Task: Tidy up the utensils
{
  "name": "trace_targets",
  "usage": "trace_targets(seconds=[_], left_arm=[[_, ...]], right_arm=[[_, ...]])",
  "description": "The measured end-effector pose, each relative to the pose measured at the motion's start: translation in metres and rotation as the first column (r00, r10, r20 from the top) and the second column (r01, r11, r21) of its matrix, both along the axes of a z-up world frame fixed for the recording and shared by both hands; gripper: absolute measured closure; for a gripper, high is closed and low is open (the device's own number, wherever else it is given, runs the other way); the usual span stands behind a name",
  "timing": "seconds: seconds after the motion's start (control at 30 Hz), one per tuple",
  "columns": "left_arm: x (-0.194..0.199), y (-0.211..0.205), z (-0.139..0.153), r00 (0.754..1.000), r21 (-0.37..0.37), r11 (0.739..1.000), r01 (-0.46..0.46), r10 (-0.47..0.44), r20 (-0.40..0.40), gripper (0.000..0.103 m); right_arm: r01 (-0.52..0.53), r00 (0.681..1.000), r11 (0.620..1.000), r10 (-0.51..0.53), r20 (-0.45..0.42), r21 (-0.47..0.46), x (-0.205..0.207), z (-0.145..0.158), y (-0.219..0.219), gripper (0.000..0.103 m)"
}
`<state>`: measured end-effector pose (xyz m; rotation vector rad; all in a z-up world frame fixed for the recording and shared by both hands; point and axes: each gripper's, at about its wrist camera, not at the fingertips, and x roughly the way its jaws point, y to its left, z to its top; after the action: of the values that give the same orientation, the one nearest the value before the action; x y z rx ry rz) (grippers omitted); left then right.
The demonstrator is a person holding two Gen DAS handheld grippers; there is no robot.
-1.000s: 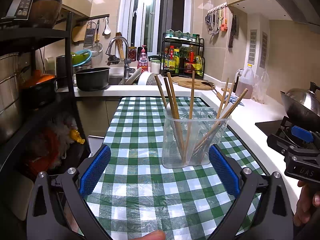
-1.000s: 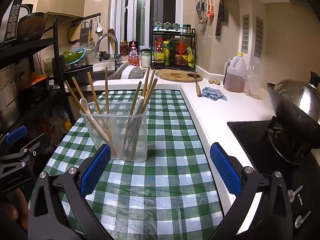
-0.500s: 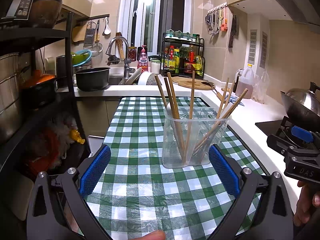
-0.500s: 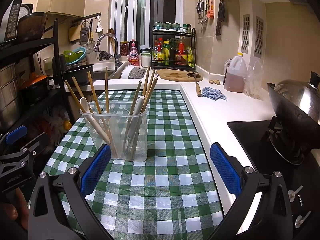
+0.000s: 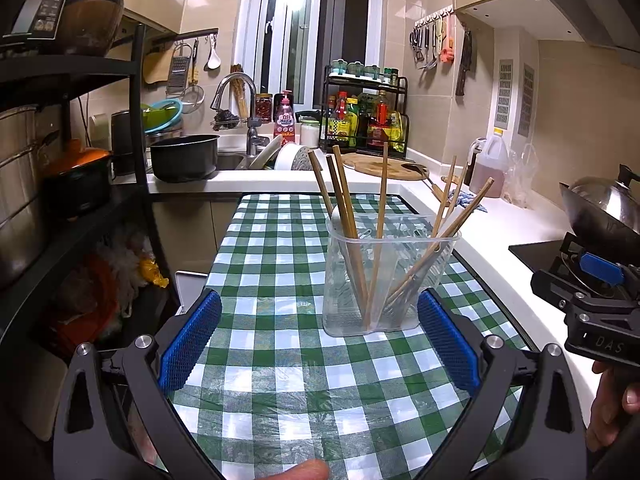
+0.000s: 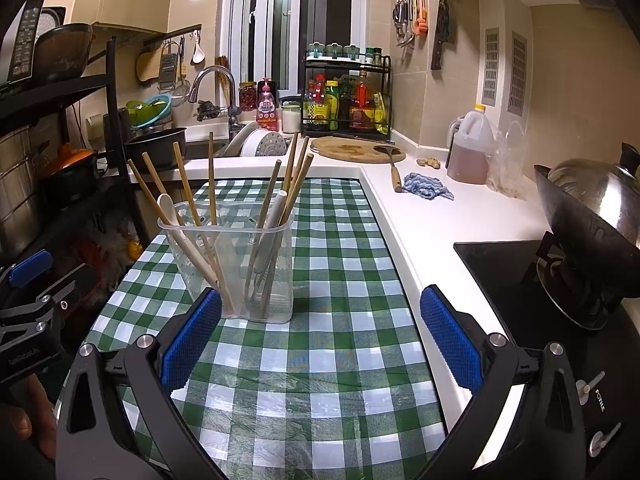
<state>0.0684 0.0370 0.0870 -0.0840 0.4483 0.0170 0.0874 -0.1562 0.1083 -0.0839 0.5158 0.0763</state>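
A clear plastic utensil holder [image 5: 390,276] stands on the green checked tablecloth [image 5: 280,264]. It holds several wooden chopsticks [image 5: 348,208] and white spoons [image 6: 168,208]. My left gripper [image 5: 320,338] is open and empty, just short of the holder, which is ahead and slightly right. In the right wrist view the holder [image 6: 248,264] is ahead and left of my right gripper [image 6: 320,338], which is open and empty. The right gripper also shows at the right edge of the left wrist view [image 5: 592,300].
A white counter [image 6: 432,216] runs along the right with a blue cloth [image 6: 426,190], an oil jug [image 6: 468,148], a wooden board [image 6: 352,148] and a wok on the stove [image 6: 592,216]. A sink with dishes [image 5: 240,156] is at the back. Black shelves [image 5: 72,160] stand at the left.
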Motion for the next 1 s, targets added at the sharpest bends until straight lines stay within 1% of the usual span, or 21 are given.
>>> trace_targets(seconds=[0.27, 0.33, 0.43, 0.5, 0.53, 0.57, 0.6, 0.63, 0.73, 0.8, 0.9, 1.0], left_arm=[[-0.002, -0.002, 0.0, 1.0, -0.013, 1.0, 0.008, -0.008, 0.0, 0.008], [-0.004, -0.004, 0.0, 1.0, -0.014, 1.0, 0.01, -0.01, 0.002, 0.008], [-0.004, -0.004, 0.0, 1.0, -0.011, 1.0, 0.01, -0.01, 0.004, 0.008], [-0.007, -0.002, 0.002, 1.0, -0.015, 1.0, 0.015, -0.014, 0.023, 0.008], [-0.009, -0.001, 0.003, 0.999, -0.019, 1.0, 0.024, -0.023, 0.048, 0.01], [-0.011, -0.004, 0.006, 0.998, 0.011, 1.0, 0.017, -0.018, 0.068, 0.01], [-0.011, -0.006, 0.007, 0.997, 0.032, 0.999, 0.01, -0.012, 0.071, 0.01], [-0.011, -0.008, 0.007, 0.998, 0.045, 0.999, -0.001, -0.002, 0.067, 0.007], [-0.006, -0.004, 0.004, 1.0, 0.009, 1.0, -0.002, 0.002, 0.027, 0.008], [-0.003, -0.003, 0.001, 1.0, 0.021, 1.0, -0.019, 0.019, 0.006, 0.008], [-0.003, 0.0, 0.001, 1.0, 0.017, 1.0, -0.023, 0.022, 0.008, 0.008], [-0.003, -0.001, 0.001, 1.0, 0.015, 1.0, -0.016, 0.016, 0.008, 0.008]], right_arm=[[0.011, 1.0, 1.0, -0.011, 0.006, 0.0, 0.003, 0.003, -0.01, 0.005], [0.039, 0.999, 0.999, -0.039, 0.011, 0.002, 0.004, 0.005, -0.021, 0.005], [0.08, 0.997, 0.996, -0.08, -0.004, 0.024, 0.006, 0.005, -0.037, 0.005], [0.085, 0.996, 0.996, -0.085, -0.004, 0.024, 0.006, 0.006, -0.037, 0.005], [0.078, 0.997, 0.997, -0.078, -0.002, 0.019, 0.006, 0.007, -0.034, 0.005], [0.073, 0.997, 0.997, -0.073, 0.002, 0.014, 0.005, 0.009, -0.031, 0.005], [0.06, 0.998, 0.998, -0.06, 0.009, 0.011, 0.004, 0.01, -0.025, 0.005], [0.048, 0.999, 0.999, -0.048, 0.012, 0.011, 0.003, 0.011, -0.021, 0.005], [0.024, 1.0, 1.0, -0.025, 0.014, 0.007, 0.001, 0.009, -0.011, 0.005], [0.009, 1.0, 1.0, -0.009, 0.007, -0.005, 0.001, 0.006, -0.006, 0.005], [0.008, 1.0, 1.0, -0.008, 0.0, 0.01, 0.002, 0.004, -0.007, 0.005], [0.01, 1.0, 1.0, -0.01, 0.001, 0.005, 0.001, 0.003, -0.006, 0.005]])
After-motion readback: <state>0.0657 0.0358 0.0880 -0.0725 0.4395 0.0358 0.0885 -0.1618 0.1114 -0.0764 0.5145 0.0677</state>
